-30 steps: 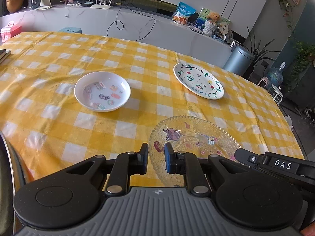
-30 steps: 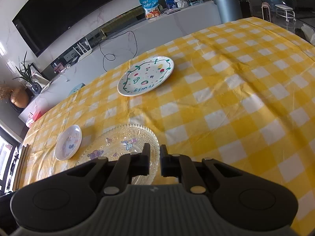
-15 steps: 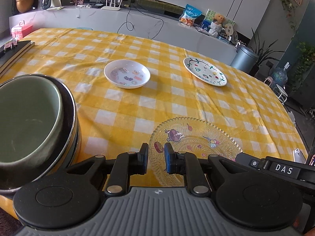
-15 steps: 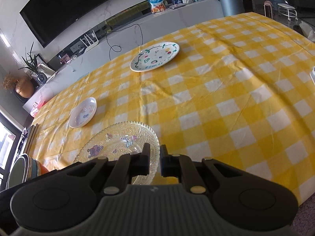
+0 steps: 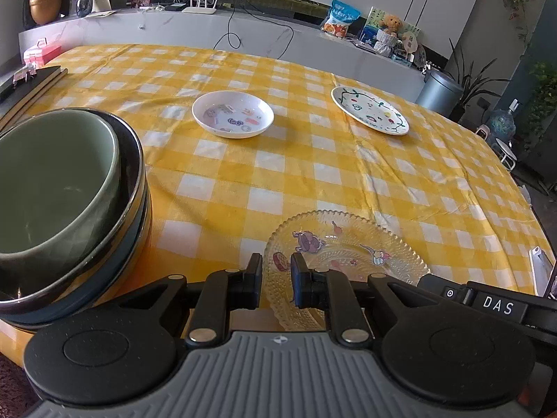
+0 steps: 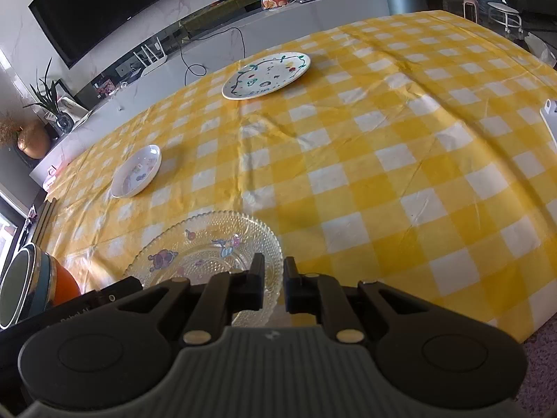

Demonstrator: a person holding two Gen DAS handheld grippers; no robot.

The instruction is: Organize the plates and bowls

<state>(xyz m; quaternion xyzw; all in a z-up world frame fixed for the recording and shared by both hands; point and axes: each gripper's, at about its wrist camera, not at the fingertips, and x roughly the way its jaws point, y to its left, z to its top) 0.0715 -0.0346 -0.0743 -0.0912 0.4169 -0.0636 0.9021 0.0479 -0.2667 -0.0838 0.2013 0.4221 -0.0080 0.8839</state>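
A clear glass plate (image 5: 344, 254) with cartoon stickers lies at the table's near edge; it also shows in the right wrist view (image 6: 209, 250). My left gripper (image 5: 276, 280) has its jaws close together over the plate's left rim. My right gripper (image 6: 272, 280) has its jaws close together over the plate's right rim. Whether either one pinches the rim I cannot tell. A small white dish (image 5: 232, 114) sits mid-table. A white painted plate (image 5: 369, 115) lies farther right. A stack of nested bowls (image 5: 62, 188) stands at the near left.
The yellow checked tablecloth (image 5: 278, 174) covers the table. Dark books (image 5: 28, 83) lie at the far left edge. A white phone-like object (image 6: 550, 118) lies at the right edge. A counter with clutter runs behind the table.
Both views have pulled back toward the near edge. The bowl stack has come into view at the left. The glass plate stays between the grippers.
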